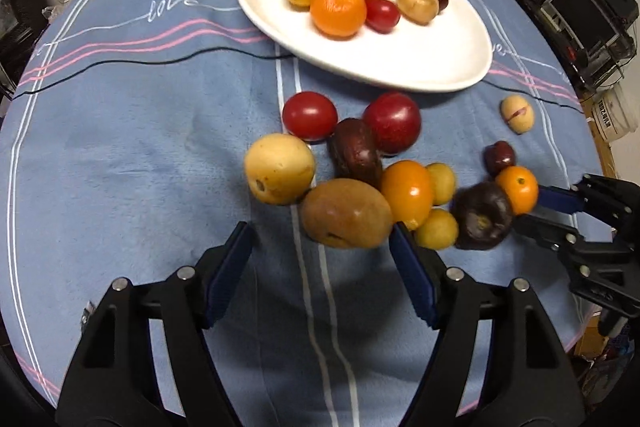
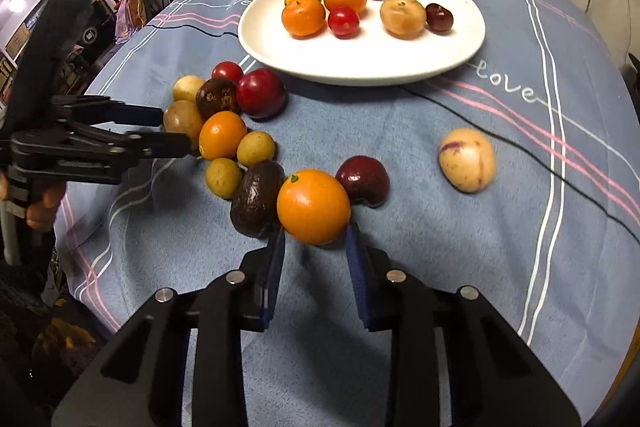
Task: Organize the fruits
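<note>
Presently the right tool (image 2: 315, 233) pinches an orange (image 2: 313, 206), its blue pads (image 2: 276, 267) against the fruit's near sides. A dark fruit (image 2: 256, 203) touches that orange on the left; a cherry (image 2: 363, 179) touches it on the right. The left tool (image 1: 320, 247) stands spread, pads apart, just short of a brown fruit (image 1: 346, 213), not gripping it. A plate (image 1: 440, 59) sits on the far side of the orange, on the blue cloth (image 1: 140, 127) of the table, holding oranges, red fruit and a pale one. Loose fruit lies clustered between plate and tools. A pale striped fruit (image 2: 467, 160) lies alone, well apart to the orange's right.
</note>
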